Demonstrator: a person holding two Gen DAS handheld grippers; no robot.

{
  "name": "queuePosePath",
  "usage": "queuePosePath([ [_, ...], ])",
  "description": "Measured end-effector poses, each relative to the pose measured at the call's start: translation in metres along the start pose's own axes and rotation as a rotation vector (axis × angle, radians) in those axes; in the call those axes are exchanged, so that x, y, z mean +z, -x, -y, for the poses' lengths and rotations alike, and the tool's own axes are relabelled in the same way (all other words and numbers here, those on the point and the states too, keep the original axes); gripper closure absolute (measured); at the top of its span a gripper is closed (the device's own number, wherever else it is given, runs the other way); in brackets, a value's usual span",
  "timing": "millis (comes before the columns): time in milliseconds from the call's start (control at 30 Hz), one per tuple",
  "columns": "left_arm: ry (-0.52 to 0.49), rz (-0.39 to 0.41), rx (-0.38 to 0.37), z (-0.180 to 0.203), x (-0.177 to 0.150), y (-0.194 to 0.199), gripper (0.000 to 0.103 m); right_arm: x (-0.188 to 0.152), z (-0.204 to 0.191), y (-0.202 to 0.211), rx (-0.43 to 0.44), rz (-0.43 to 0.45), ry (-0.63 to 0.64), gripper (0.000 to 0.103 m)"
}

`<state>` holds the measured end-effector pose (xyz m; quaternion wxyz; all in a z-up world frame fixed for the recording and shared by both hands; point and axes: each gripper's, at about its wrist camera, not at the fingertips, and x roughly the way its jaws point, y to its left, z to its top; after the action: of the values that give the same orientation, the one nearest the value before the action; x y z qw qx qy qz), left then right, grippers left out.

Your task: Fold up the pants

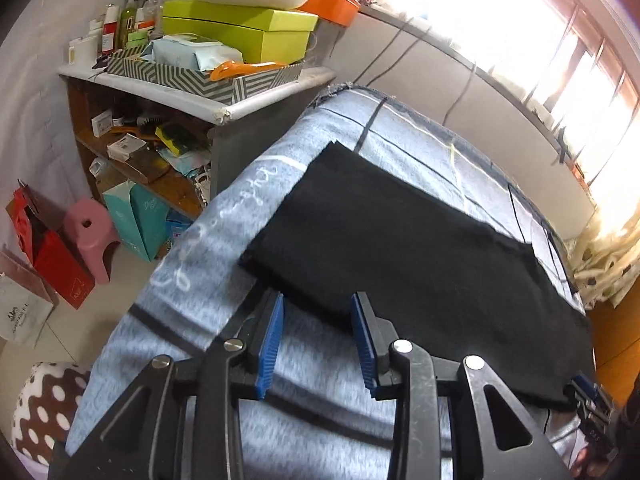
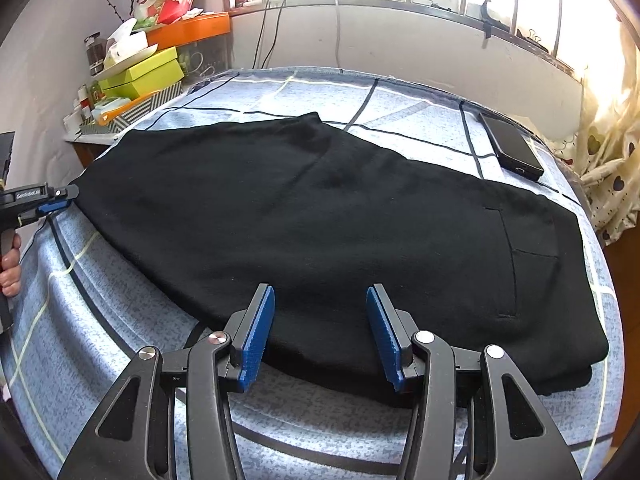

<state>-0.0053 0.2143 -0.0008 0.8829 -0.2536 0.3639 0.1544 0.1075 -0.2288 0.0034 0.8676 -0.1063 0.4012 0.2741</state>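
Right wrist: right tool (image 2: 320,336) wide open, straddling pants (image 2: 320,208) edge.

Black pants (image 1: 416,256) lie flat on the blue checked bedspread (image 1: 224,248), running from 12 o'clock toward 4 o'clock. The left gripper (image 1: 318,312), jaws apart, hovers at their near edge. A cluttered shelf (image 1: 160,92) stands at 10 o'clock.

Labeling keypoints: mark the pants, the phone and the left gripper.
pants (image 2: 320,216), right wrist view, middle of the black fabric
phone (image 2: 512,146), right wrist view, centre of its dark face
left gripper (image 1: 318,336), left wrist view, midway between the fingertips
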Motion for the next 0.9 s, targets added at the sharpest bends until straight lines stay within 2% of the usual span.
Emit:
queuePosePath([
  [200, 0.066, 0.057, -0.021, -0.005, 0.005, -0.006, 0.066, -0.001, 0.004, 0.001, 0.003, 0.005, -0.013, 0.054],
  [300, 0.131, 0.063, -0.04, -0.011, 0.006, -0.006, 0.066, -0.002, 0.005, 0.001, 0.008, 0.007, -0.017, 0.054],
  [433, 0.124, 0.058, -0.007, -0.004, 0.013, -0.012, 0.068, -0.001, 0.006, 0.0, 0.014, 0.009, -0.027, 0.054],
  [467, 0.12, 0.055, 0.006, -0.002, 0.015, -0.014, 0.071, -0.001, 0.006, 0.001, 0.014, 0.011, -0.029, 0.054],
  [500, 0.113, 0.048, 0.018, 0.0, 0.016, -0.016, 0.082, -0.001, 0.007, 0.002, 0.015, 0.015, -0.031, 0.054],
  [533, 0.109, 0.038, 0.021, 0.001, 0.017, -0.017, 0.088, -0.002, 0.008, 0.003, 0.015, 0.018, -0.032, 0.054],
  [600, 0.101, 0.034, 0.041, 0.004, 0.018, -0.018, 0.093, -0.002, 0.01, 0.005, 0.014, 0.023, -0.041, 0.054],
  [667, 0.074, 0.042, 0.034, 0.01, 0.019, -0.015, 0.094, -0.003, 0.013, 0.008, 0.007, 0.028, -0.051, 0.054],
  [900, 0.011, 0.067, -0.093, 0.042, 0.029, 0.005, 0.095, -0.004, 0.02, 0.013, 0.005, 0.042, -0.077, 0.054],
])
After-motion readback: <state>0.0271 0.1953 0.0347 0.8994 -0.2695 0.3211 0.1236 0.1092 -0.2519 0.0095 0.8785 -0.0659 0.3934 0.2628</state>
